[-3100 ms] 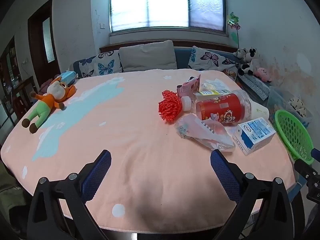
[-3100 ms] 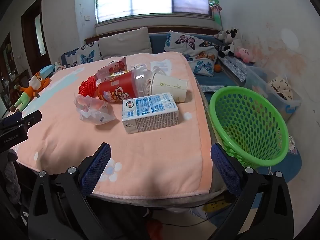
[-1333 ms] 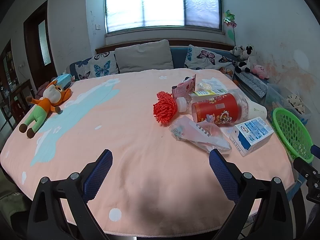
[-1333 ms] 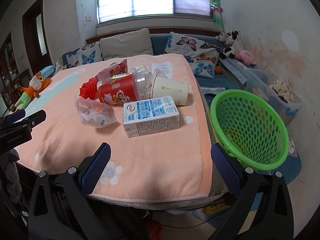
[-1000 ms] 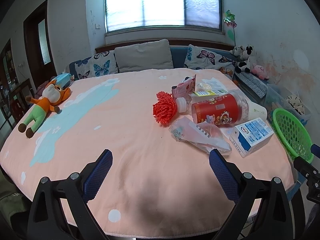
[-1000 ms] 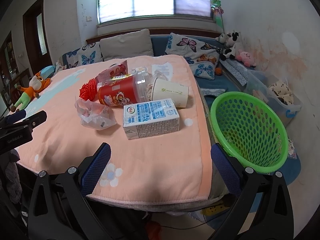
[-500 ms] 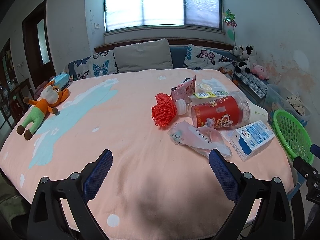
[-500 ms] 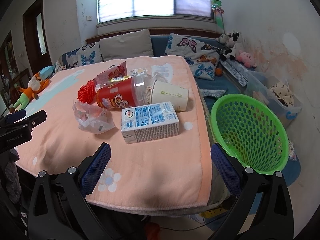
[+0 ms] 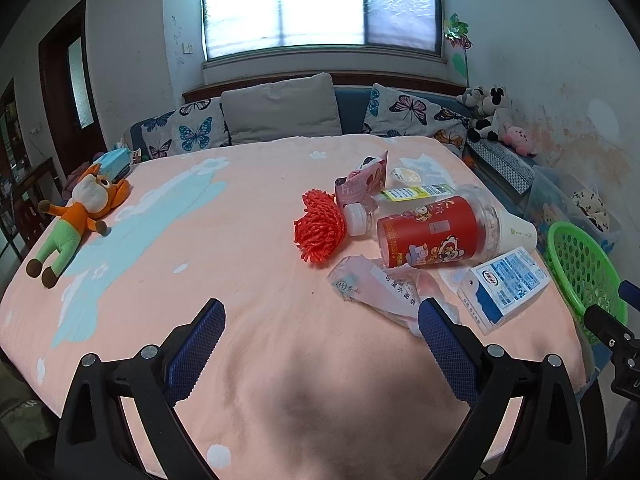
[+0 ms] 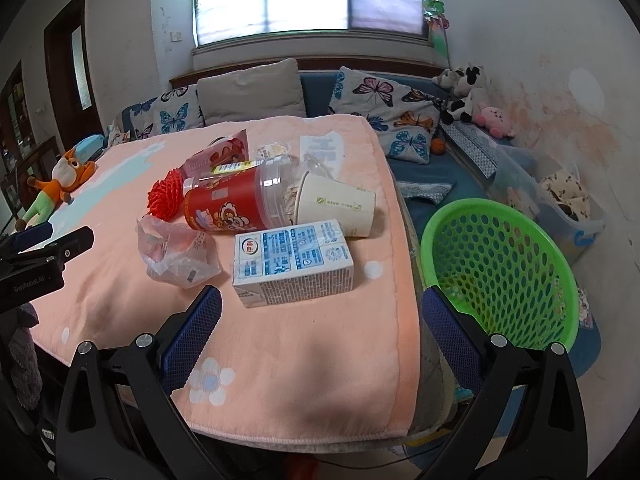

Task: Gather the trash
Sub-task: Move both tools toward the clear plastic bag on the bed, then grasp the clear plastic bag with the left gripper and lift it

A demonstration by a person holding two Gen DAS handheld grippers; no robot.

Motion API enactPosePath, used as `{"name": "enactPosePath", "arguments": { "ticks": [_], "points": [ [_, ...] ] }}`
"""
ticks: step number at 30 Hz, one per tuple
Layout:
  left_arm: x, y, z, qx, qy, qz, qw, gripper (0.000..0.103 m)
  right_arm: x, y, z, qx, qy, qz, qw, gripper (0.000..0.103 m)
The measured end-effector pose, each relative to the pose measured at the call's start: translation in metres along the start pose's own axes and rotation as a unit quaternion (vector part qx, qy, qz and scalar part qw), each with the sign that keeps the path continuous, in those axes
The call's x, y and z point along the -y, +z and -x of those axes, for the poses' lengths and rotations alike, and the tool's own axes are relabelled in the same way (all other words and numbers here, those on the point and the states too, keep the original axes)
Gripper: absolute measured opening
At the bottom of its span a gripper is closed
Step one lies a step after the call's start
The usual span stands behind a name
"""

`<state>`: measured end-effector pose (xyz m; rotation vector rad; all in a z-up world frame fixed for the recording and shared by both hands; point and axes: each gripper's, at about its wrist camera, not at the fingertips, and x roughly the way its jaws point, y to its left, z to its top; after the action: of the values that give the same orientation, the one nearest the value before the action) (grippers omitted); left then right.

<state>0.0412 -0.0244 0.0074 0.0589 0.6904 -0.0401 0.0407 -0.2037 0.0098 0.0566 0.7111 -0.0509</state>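
Trash pile sits on the pink blanket [image 10: 320, 360] toward the table's right edge, w/ the green basket [image 10: 500, 216] off that edge on the floor side, at 3 o'clock in the right wrist view.

Milk carton [image 10: 294, 262] lies on its side, nearest the right gripper [image 10: 318, 326], at 12 o'clock from it. Right fingers are spread wide, nothing between them, hovering over bare blanket near the front edge. Open cloth from the carton's right end to the blanket edge; only a white dot print there.

Crumpled plastic bag [image 10: 176, 254] is just left of the carton, at 10 o'clock from the right gripper. Behind both: red-label clear jar [image 10: 236, 204] on its side, w/ a paper cup [image 10: 338, 206] lying beside its mouth end, touching or nearly so; cup's base points toward the blanket's right edge. Red frilly ball [image 10: 164, 196] at the jar's left end. Pink pouch [image 10: 218, 154] and small bits behind the jar, too cluttered to sort.

Left gripper [image 9: 320, 334] also wide apart and empty, over the blanket's front-middle. In its view the bag [image 9: 380, 288] is at 1 o'clock, its near end just beside the right finger. Carton [image 9: 502, 286] at 2 o'clock, near the blanket's right edge; basket [image 9: 580, 264] beyond.

Left half of the blanket is open room; plush toy [image 9: 76, 216] lies at 10 o'clock by the far-left edge, well apart from the trash.
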Motion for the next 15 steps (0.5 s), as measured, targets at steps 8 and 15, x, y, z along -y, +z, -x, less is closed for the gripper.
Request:
{"name": "enactPosePath", "arguments": {
  "ticks": [8,15],
  "points": [
    [0.008,0.007,-0.016,-0.024,-0.021,0.001,0.9995,0.094,0.002,0.011,-0.013,-0.003,0.001,0.004,1.0,0.099],
    [0.021,0.008,-0.034,-0.048,-0.035,-0.001,0.9982,0.094,0.01,0.017,-0.025,-0.008,0.003,0.004,1.0,0.099]
  ]
}}
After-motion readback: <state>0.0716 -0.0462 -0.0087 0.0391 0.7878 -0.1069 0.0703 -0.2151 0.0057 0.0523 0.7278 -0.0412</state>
